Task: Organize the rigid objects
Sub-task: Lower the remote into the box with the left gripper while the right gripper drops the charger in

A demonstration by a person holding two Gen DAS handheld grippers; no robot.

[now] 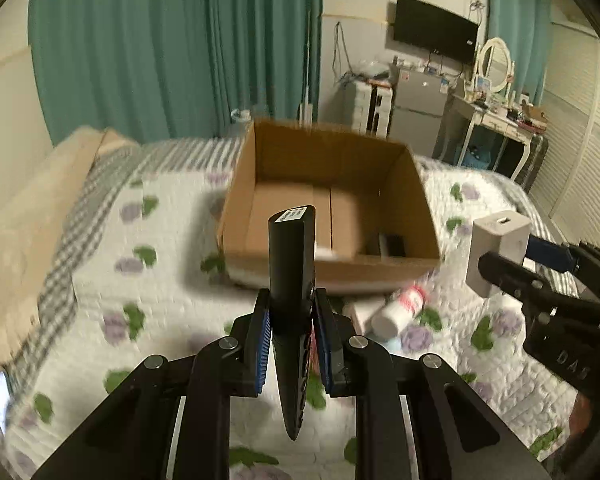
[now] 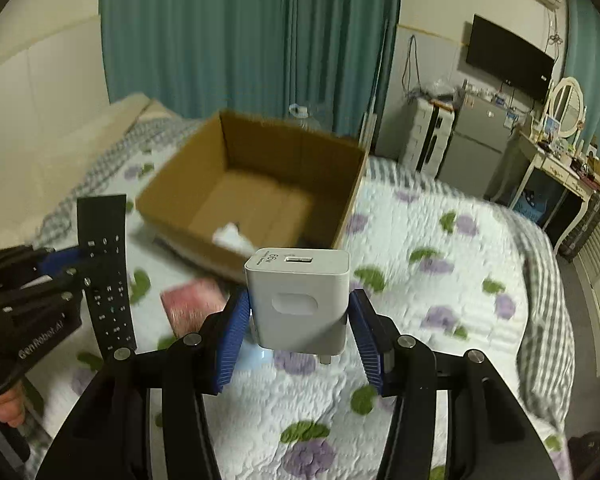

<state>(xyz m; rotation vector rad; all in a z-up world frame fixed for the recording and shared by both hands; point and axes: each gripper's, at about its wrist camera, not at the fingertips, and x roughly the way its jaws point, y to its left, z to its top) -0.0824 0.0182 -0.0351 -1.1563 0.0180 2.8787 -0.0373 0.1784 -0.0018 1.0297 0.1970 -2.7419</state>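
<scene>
Two claws, both loaded. My left claw (image 1: 292, 316) is clamped on a black remote control (image 1: 293, 280), pinching its thin edges so it stands nearly upright with the labelled end pointing up and away from me. I hold it that way, I judge, so it can tip straight into the cardboard box (image 1: 328, 200) just ahead. My right claw (image 2: 298, 320) grips a white USB charger (image 2: 298, 300) by its flat sides, port face up and prongs hanging below the pads, which keeps the blue pads on the broad faces.

Both claws hover above the quilted bed (image 2: 440, 300), level and aimed forward, right one beside and slightly ahead of the left. Below and to the right of my left claw lies a white bottle (image 1: 400, 310) with a red label, not yet collected; left of my right claw a pink packet (image 2: 194, 300) lies blurred. Beyond, the box sits open, with a dark object (image 1: 392, 245) and something white (image 2: 232, 238) already inside.
</scene>
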